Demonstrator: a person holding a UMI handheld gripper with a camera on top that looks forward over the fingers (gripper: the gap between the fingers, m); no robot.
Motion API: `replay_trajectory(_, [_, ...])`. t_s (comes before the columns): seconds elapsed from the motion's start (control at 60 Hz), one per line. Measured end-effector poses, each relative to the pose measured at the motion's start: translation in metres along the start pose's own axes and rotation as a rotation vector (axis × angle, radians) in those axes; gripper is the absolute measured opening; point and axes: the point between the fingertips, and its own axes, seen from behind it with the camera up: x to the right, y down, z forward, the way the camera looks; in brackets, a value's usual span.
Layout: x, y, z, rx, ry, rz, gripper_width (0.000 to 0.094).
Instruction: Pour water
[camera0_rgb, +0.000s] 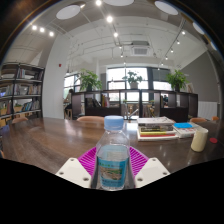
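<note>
A clear plastic water bottle (114, 158) with a pale blue cap and a blue label stands upright between the jaws (112, 168), near the camera. The magenta pads (89, 158) show at either side of its body and seem to touch it, though whether both fingers truly press on it cannot be told.

Beyond the bottle stretches a long wooden tabletop (55, 132), brown and glossy. On its right part lies a stack of books (156, 126), and further right stands a pale cup (200, 138).

The room is large, with a white ceiling carrying round lamps (68, 11) and rows of small spotlights. On the far wall, broad windows (132, 78) let in daylight, with green plants (92, 78) set along a partition before them. A bookshelf (20, 92) filled with books lines the left side.
</note>
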Motion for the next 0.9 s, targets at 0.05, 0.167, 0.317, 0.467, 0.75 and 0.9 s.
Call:
replay_trajectory(0.05, [-0.001,0.000,0.000,-0.001,-0.001,0.003,0.0387])
replay_trajectory(0.167, [-0.001,0.000,0.002,0.005,-0.006,-0.014,0.0306])
replay_trajectory(0.317, [0.003,0.000,0.005,0.005,-0.015,0.019,0.0306])
replay_trajectory(0.467, [0.040,-0.016,0.009,0.008,-0.005,0.108,0.0307])
replay_trajectory(0.75, [0.180,-0.086,0.023,0.119,0.028,0.660,0.0305])
replay_trajectory(0.9, [0.239,-0.104,0.037,0.232,-0.012,1.104,0.0305])
